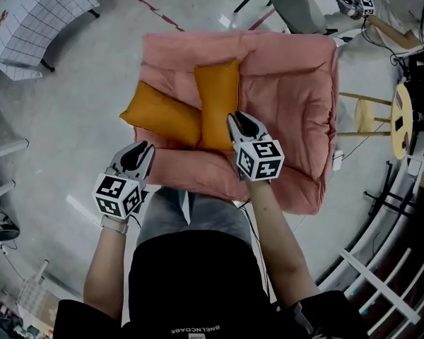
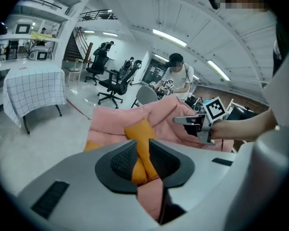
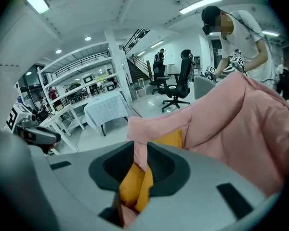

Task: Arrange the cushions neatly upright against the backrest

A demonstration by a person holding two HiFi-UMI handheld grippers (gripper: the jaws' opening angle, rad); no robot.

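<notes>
Landmark: the pink sofa (image 1: 297, 104), seen from above, with the person standing at its near edge.
Cushions: two orange cushions lie flat on the sofa's seat, in its left half. The long cushion (image 1: 218, 101) overlaps one end of the slanted cushion (image 1: 159, 111). Neither stands against the backrest yet.
Left gripper: the left gripper (image 1: 143, 152) hangs over the sofa's near left corner, close to the slanted cushion. Its jaws stand a narrow slit apart with nothing between the pads.
Right gripper: the right gripper (image 1: 237, 124) is over the sofa's seat at the near end of the long cushion. Its jaws are also only slightly apart and empty. I cannot tell whether it touches the fabric.
Step in hand: probably reaching in to take one cushion with each gripper.
Doing it well: the jaws likely need to open wider before meeting the stuffing, or they will only push it. Pinch a seam or corner. Lift the long cushion first, since it lies on top.
Placement: stand each cushion on an edge against the sofa's raised far side, which I take to be the backrest, side by side.
Risk: soft filling may slump forward once released.
</notes>
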